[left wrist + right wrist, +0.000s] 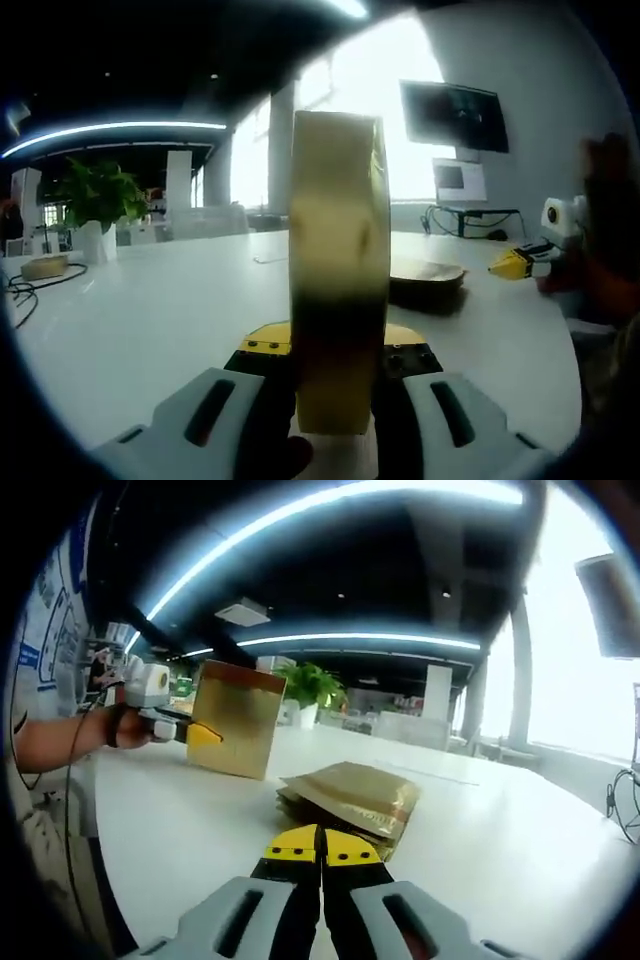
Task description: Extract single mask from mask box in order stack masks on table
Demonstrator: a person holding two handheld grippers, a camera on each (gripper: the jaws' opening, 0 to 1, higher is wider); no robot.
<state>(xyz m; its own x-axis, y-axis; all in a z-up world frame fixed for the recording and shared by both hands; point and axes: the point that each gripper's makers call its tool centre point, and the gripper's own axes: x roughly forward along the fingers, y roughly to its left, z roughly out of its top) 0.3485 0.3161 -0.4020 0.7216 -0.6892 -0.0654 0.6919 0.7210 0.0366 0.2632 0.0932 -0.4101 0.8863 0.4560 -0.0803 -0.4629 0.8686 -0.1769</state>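
**Mask box clamped, masks stacked beside it**

The left gripper clamps the gold mask box upright on the white table. Right gripper (jaws pressed together, empty) points at the stack of packaged masks near the box.

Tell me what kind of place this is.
Probably an open-plan office or meeting area: a long white table, a wall-mounted screen, a potted plant and strip ceiling lights.
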